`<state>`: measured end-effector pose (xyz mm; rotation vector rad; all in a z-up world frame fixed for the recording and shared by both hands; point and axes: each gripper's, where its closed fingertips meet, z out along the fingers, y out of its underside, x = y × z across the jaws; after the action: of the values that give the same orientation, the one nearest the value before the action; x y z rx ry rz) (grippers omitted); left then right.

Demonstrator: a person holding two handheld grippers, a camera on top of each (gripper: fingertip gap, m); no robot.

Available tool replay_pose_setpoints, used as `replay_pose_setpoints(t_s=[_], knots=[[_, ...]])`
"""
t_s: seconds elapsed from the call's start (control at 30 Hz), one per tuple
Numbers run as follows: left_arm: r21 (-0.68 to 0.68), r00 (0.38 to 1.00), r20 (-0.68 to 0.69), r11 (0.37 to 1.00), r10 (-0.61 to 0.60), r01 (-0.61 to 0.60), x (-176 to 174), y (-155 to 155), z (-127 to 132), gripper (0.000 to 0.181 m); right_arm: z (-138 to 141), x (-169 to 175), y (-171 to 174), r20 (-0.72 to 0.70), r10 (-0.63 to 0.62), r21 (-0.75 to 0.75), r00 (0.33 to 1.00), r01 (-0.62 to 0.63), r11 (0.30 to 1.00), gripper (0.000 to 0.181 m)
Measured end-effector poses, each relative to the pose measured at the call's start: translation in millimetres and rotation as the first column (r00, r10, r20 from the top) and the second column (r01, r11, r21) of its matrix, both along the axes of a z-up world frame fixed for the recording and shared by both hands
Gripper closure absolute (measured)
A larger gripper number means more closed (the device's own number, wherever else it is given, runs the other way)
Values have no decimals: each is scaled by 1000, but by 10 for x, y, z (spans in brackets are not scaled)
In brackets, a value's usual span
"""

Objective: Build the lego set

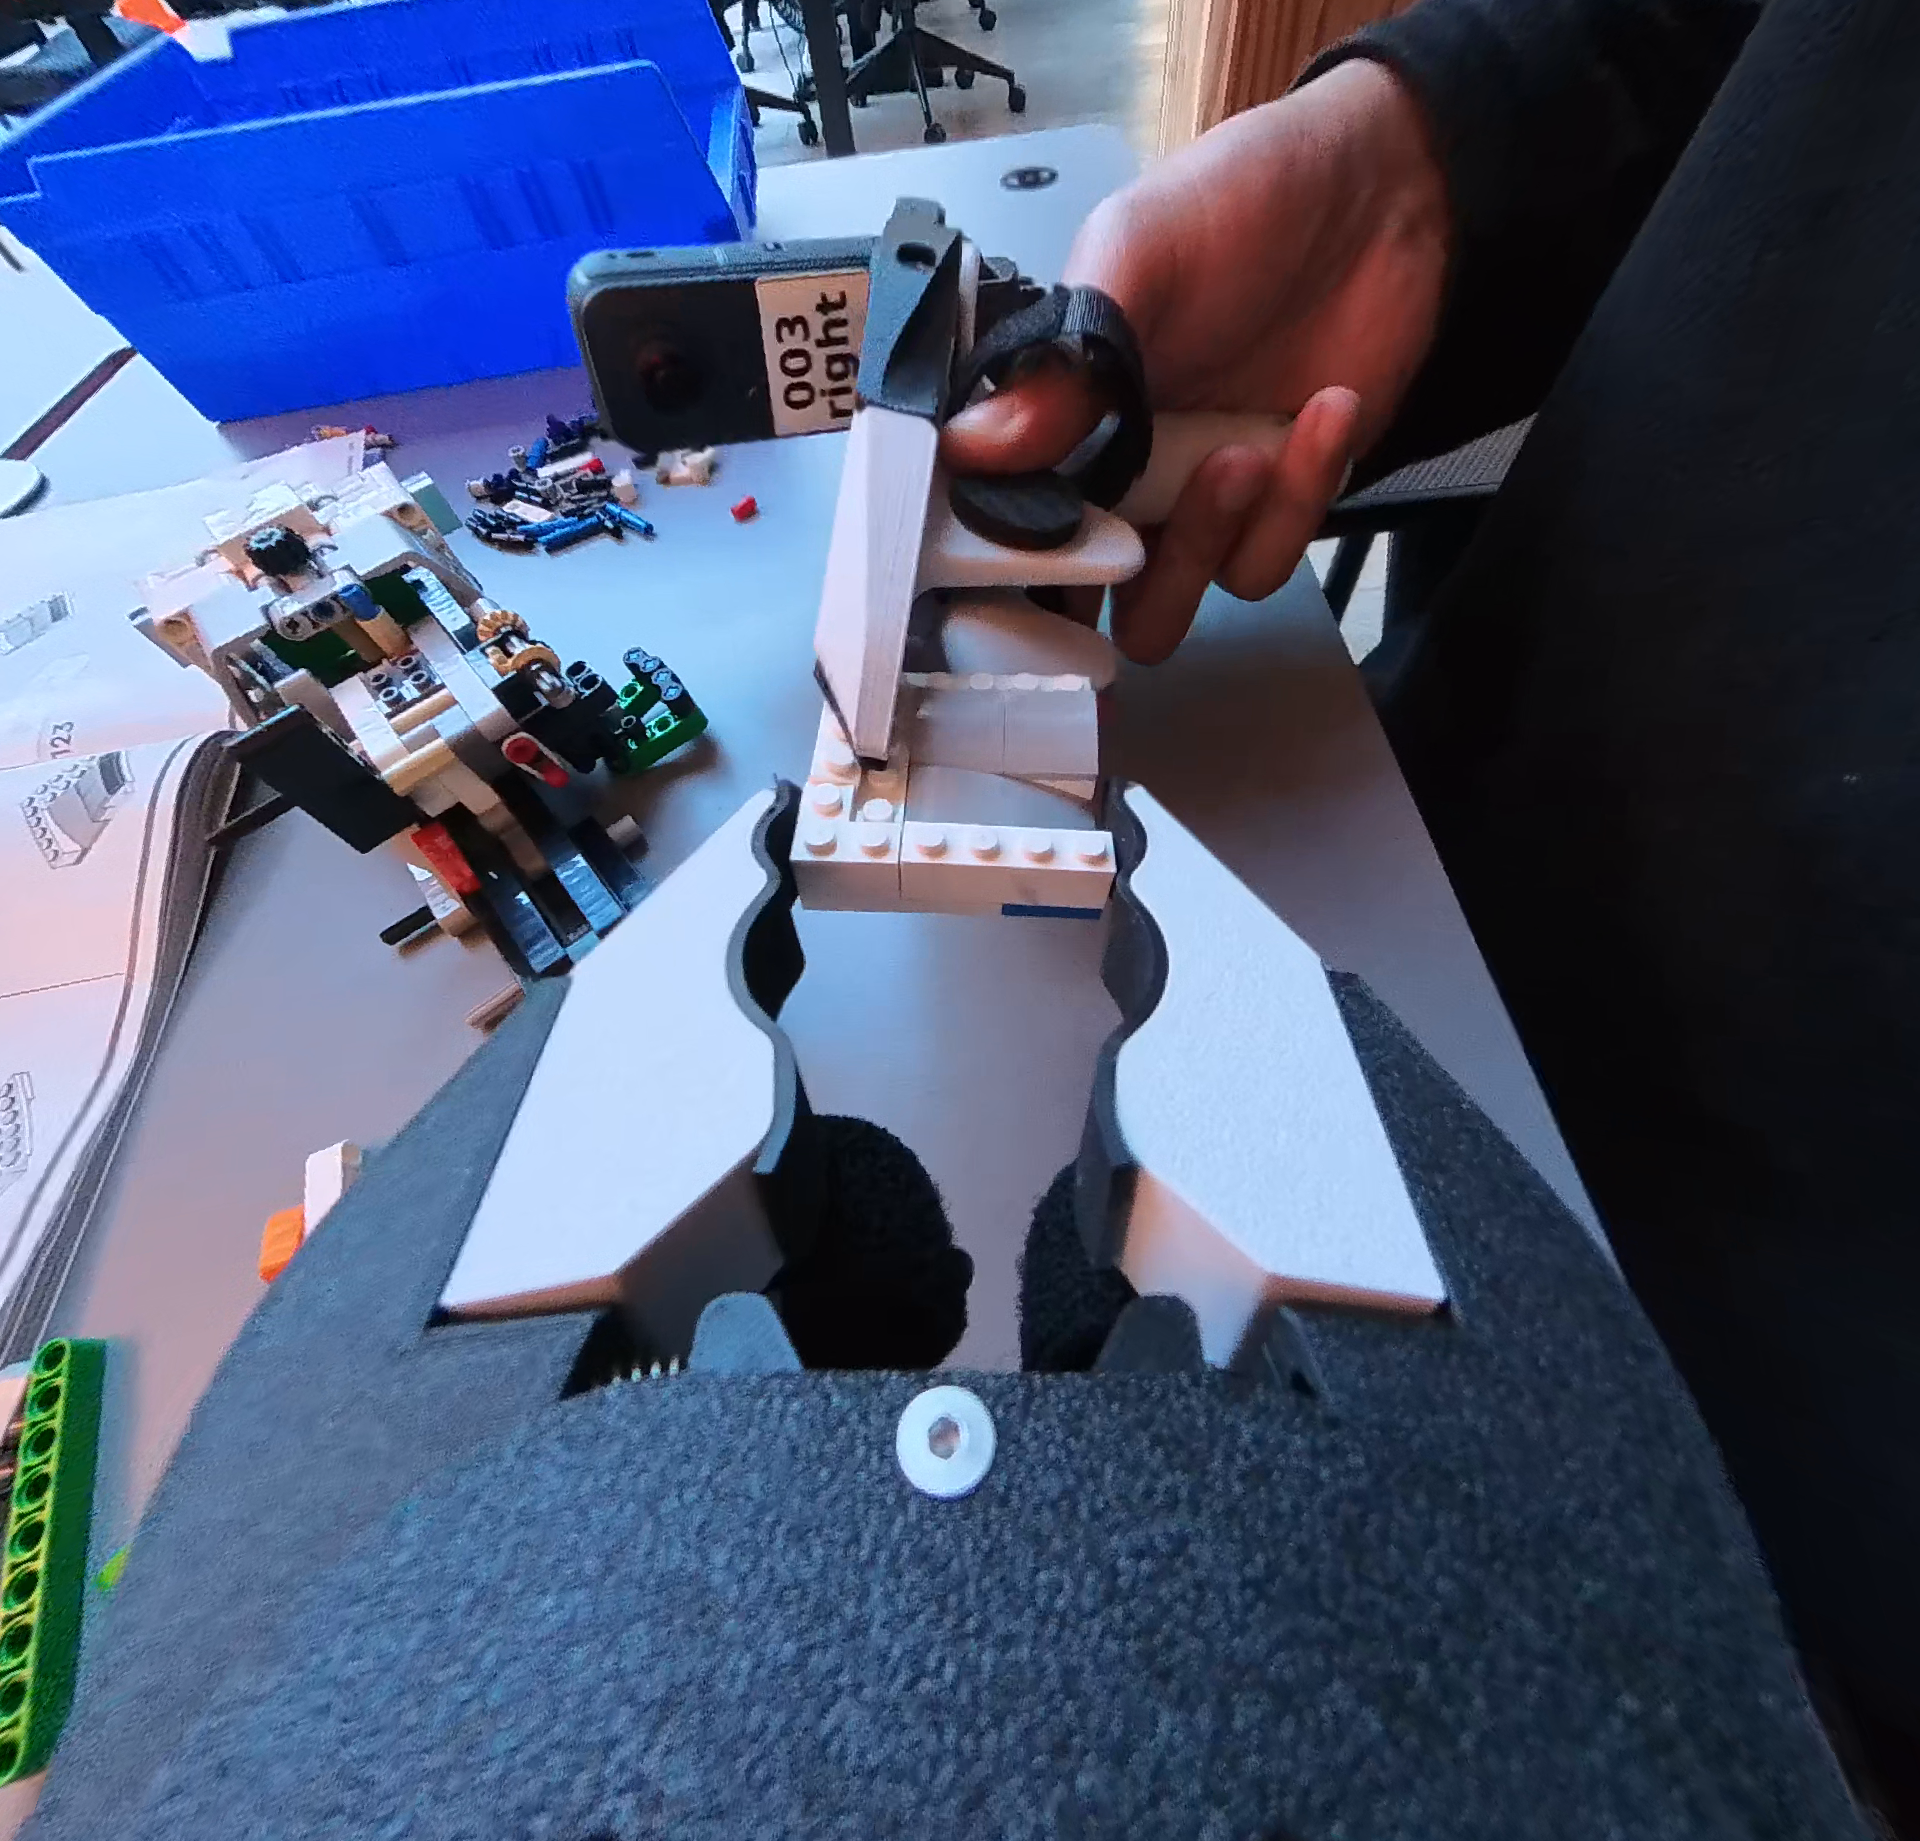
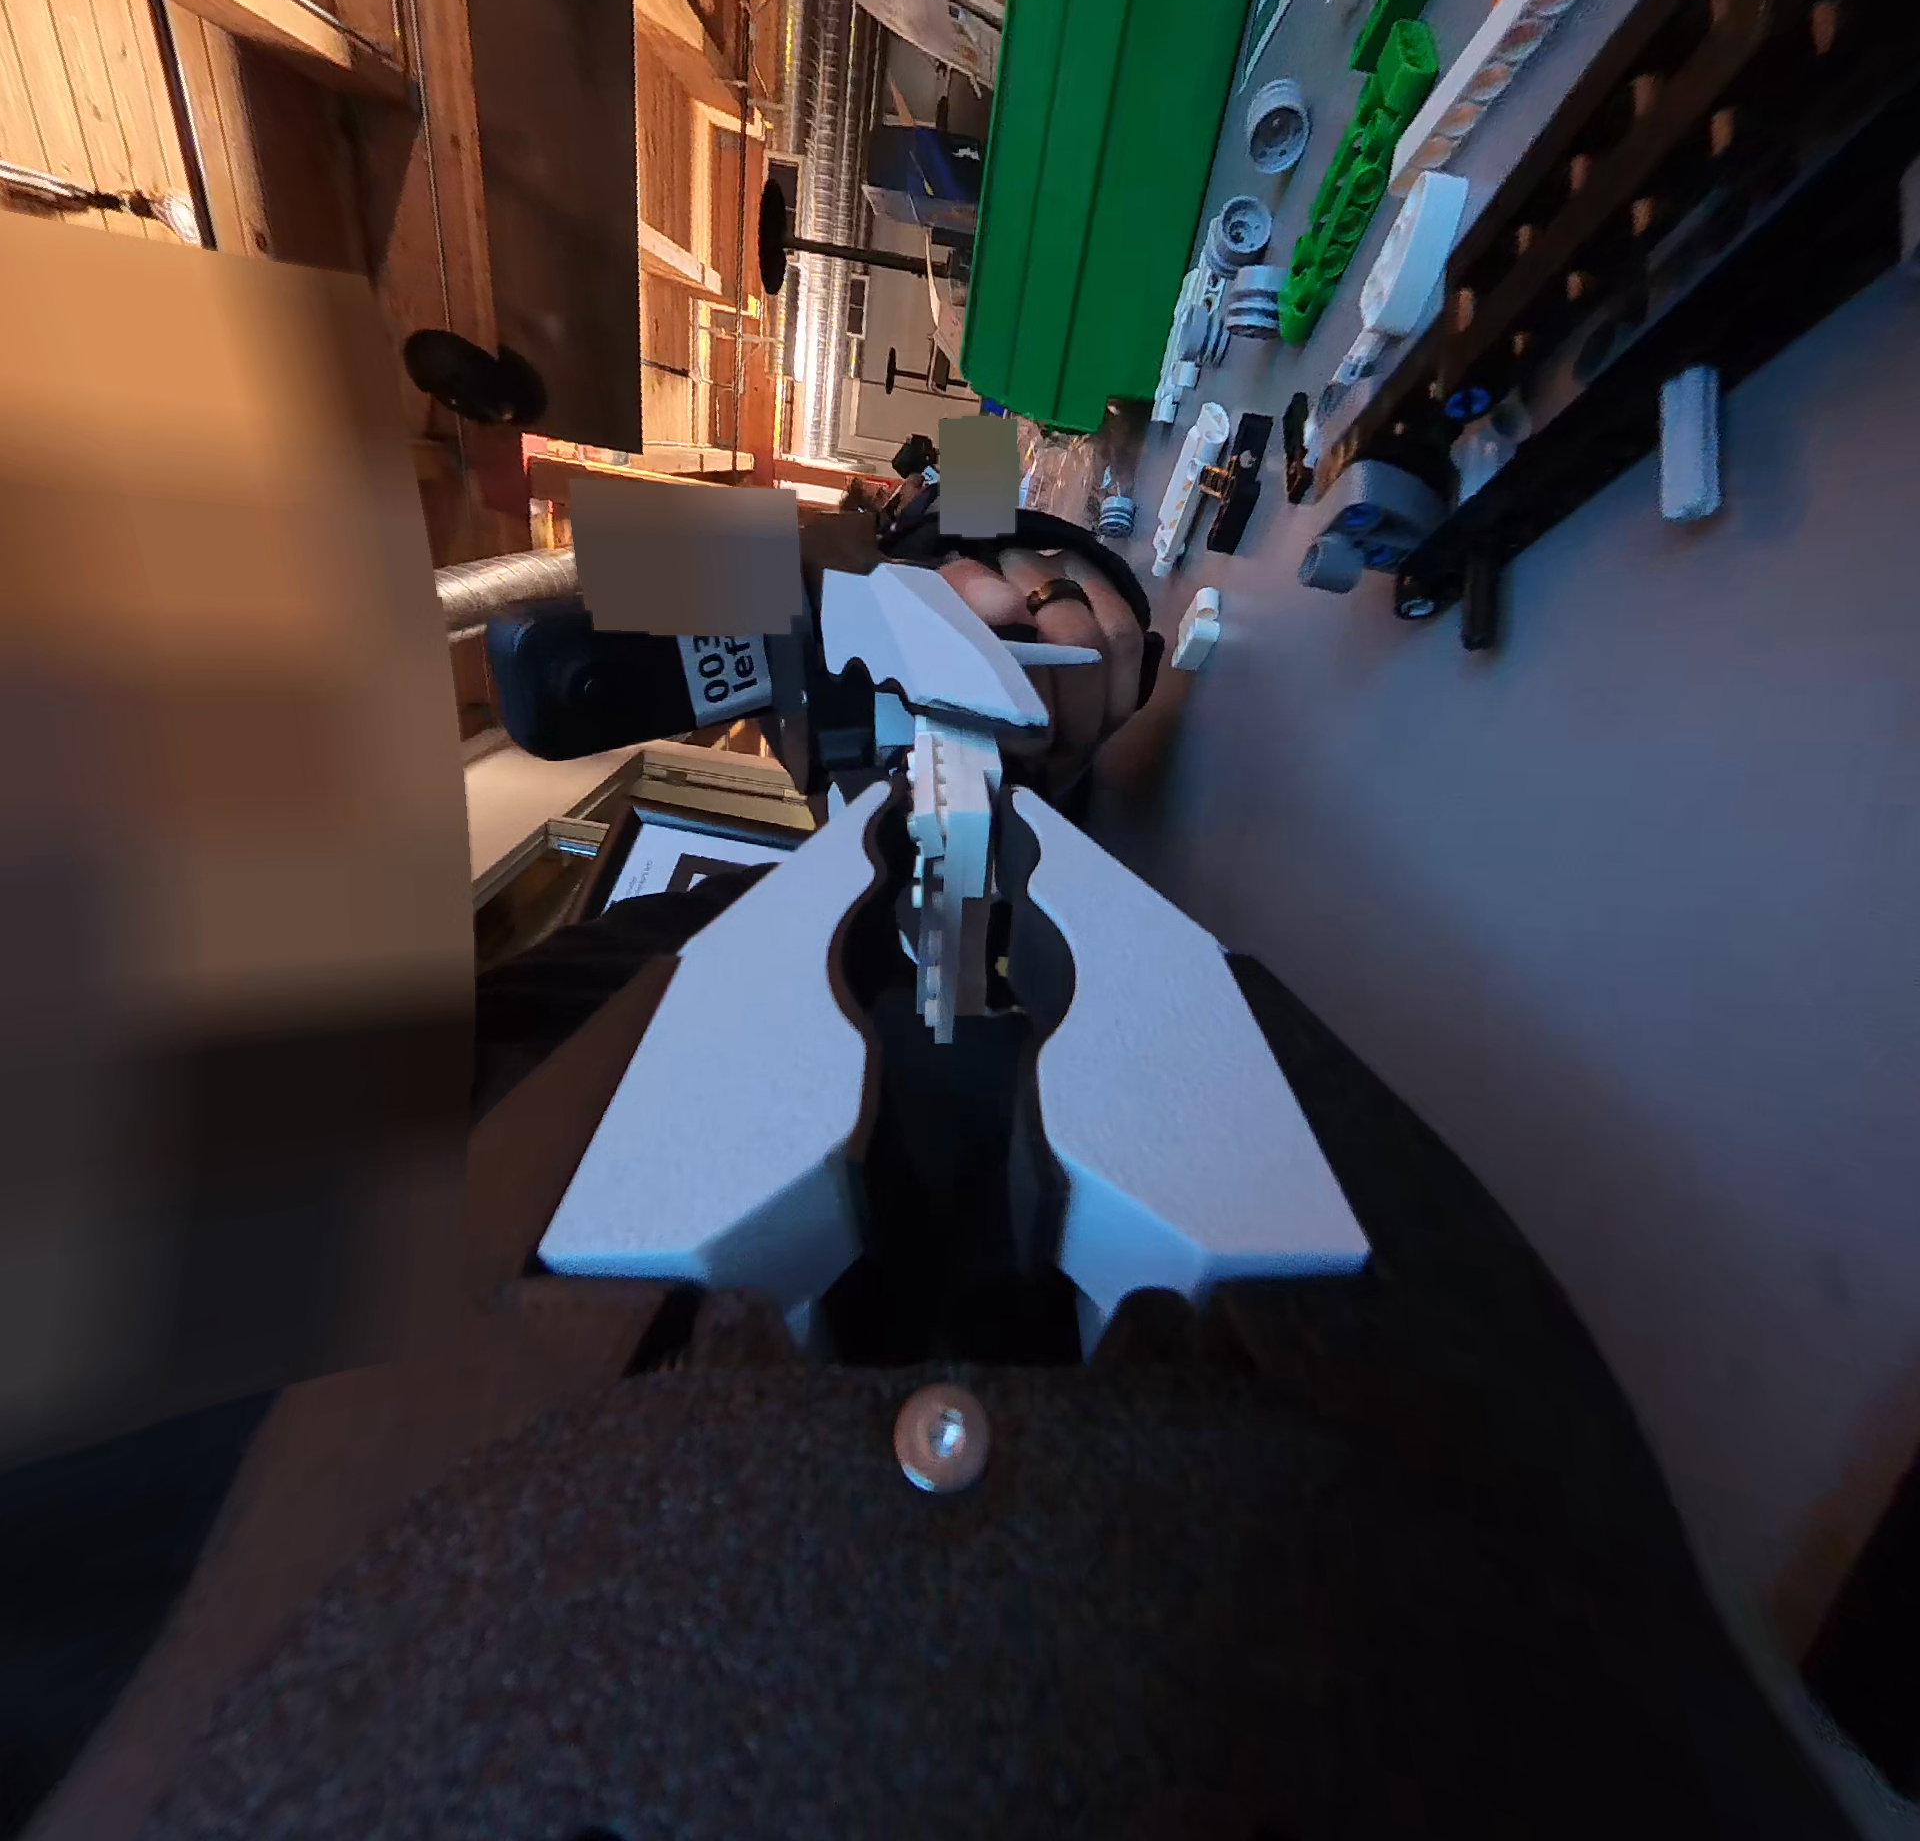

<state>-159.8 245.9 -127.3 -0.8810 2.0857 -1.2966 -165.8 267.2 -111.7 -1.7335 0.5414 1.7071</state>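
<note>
A white lego assembly (image 1: 951,861) of studded plates and bricks hangs above the grey table (image 1: 935,1012), held between both grippers. My left gripper (image 1: 951,835) is shut on its two ends. My right gripper (image 1: 881,750) comes down from above in a hand (image 1: 1268,337), with its fingertip on the assembly's left studs; its other finger is hidden. In the right wrist view, which is turned sideways, the assembly (image 2: 951,856) sits edge-on between the nearly closed fingers of my right gripper (image 2: 956,809). The left gripper (image 2: 914,726) holds it from the far side.
A half-built model (image 1: 395,711) stands to the left on an open instruction booklet (image 1: 94,856). Loose pins (image 1: 561,503) and blue bins (image 1: 395,212) lie behind it. A green beam (image 1: 42,1542) is at the lower left. A green bin (image 2: 1101,170) and loose parts (image 2: 1247,264) show in the right wrist view.
</note>
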Motion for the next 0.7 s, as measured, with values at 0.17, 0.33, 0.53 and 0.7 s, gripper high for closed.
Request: replay_pose_setpoints(t_s=[0.17, 0.33, 0.53, 0.7], knots=[[8, 1000, 19, 1000, 9, -9, 10, 23, 23, 126, 28, 9, 29, 6, -22, 13, 1000, 22, 1000, 166], [0, 999, 31, 1000, 15, -15, 15, 32, 55, 125, 54, -6, 21, -67, -11, 10, 998, 11, 1000, 162], [-21, 1000, 20, 999, 24, -24, 22, 65, 67, 126, 48, -1, 34, -74, -32, 15, 997, 33, 999, 151], [3, 1000, 12, 1000, 8, -8, 6, 7, 19, 125, 87, 31, 70, -59, -54, 40, 997, 57, 998, 154]])
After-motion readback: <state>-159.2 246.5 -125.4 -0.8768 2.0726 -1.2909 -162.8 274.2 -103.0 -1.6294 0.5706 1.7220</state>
